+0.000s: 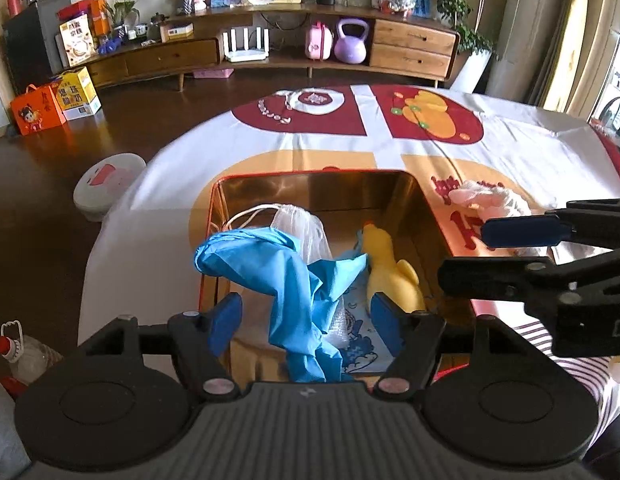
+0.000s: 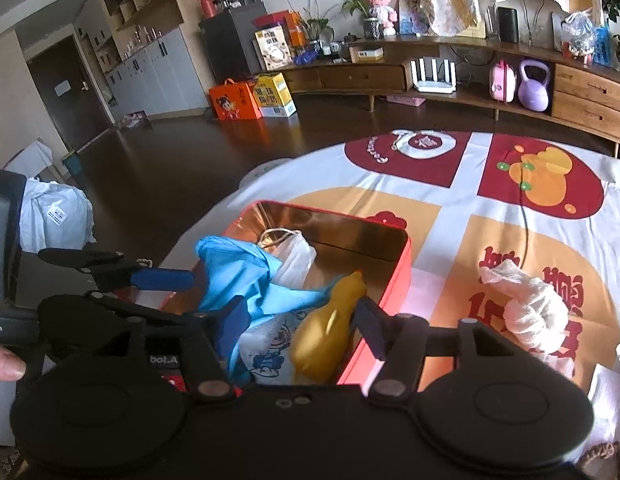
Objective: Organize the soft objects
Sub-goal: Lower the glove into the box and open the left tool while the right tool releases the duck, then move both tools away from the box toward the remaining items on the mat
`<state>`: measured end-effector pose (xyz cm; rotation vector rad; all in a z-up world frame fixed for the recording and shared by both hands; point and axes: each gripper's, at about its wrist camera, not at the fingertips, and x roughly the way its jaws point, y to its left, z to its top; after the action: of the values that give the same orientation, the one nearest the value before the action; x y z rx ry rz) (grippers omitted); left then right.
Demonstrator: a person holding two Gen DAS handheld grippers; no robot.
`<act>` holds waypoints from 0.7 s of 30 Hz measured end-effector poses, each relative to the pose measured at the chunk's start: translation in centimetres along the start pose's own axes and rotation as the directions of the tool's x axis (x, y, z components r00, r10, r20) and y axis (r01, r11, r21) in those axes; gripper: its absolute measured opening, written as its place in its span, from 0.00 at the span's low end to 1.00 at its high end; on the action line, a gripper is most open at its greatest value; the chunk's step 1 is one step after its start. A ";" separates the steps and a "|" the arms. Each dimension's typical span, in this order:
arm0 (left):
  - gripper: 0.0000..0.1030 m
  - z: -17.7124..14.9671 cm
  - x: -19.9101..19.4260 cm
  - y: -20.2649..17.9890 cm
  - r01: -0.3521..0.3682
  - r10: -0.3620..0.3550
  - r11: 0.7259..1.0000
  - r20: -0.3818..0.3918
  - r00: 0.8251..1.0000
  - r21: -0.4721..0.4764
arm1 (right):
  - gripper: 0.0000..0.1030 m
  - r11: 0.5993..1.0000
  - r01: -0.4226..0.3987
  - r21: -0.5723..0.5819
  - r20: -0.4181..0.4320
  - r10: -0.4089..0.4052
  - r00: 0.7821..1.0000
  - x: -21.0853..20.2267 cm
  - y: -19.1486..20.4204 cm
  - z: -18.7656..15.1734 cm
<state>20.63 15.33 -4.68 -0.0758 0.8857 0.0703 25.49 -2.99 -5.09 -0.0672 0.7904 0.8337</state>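
A red tin box [image 1: 425, 216] [image 2: 389, 280] with a gold inside stands on the printed cloth. In it lie a blue glove [image 1: 286, 280] [image 2: 246, 276], a white mesh pouch [image 1: 306, 232] [image 2: 296, 258], a yellow rubber chicken [image 1: 389, 272] [image 2: 329, 336] and a printed white pack [image 1: 359, 346] [image 2: 270, 352]. My left gripper [image 1: 306, 320] is open above the box's near side, with the glove hanging between its jaws. My right gripper [image 2: 300, 320] is open over the box, above the chicken. A white-pink glove [image 1: 485, 196] [image 2: 533, 312] lies on the cloth right of the box.
The round table carries a white, red and orange cloth [image 1: 349, 148] [image 2: 509, 216]. A white round robot vacuum [image 1: 106, 184] sits on the dark floor to the left. A long wooden cabinet [image 1: 270, 52] runs along the far wall. A plastic bottle [image 1: 22, 356] stands at lower left.
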 end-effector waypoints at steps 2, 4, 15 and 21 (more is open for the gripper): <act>0.69 0.1 -0.6 -0.2 -0.002 0.002 1.000 0.013 1.000 -0.004 | 0.62 1.000 -0.007 -0.003 0.009 0.007 1.000 -0.8 0.1 -0.1; 0.69 0.0 -1.2 -0.4 0.001 -0.001 1.000 0.025 1.000 -0.007 | 0.63 1.000 -0.012 -0.003 0.019 0.012 1.000 -1.6 0.2 -0.2; 0.69 -0.3 -4.8 -2.1 0.053 -0.050 0.998 0.103 0.993 -0.033 | 0.78 1.000 -0.009 -0.028 0.043 0.010 0.999 -5.8 0.7 -1.2; 0.69 -0.8 -6.5 -3.2 0.077 -0.071 0.996 0.141 0.987 -0.044 | 0.84 1.000 0.008 -0.030 0.064 -0.006 0.998 -8.2 0.4 -1.9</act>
<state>16.17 11.86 -0.01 -0.1484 0.7408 0.0278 20.68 -8.57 -0.99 -0.0700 0.7171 0.8374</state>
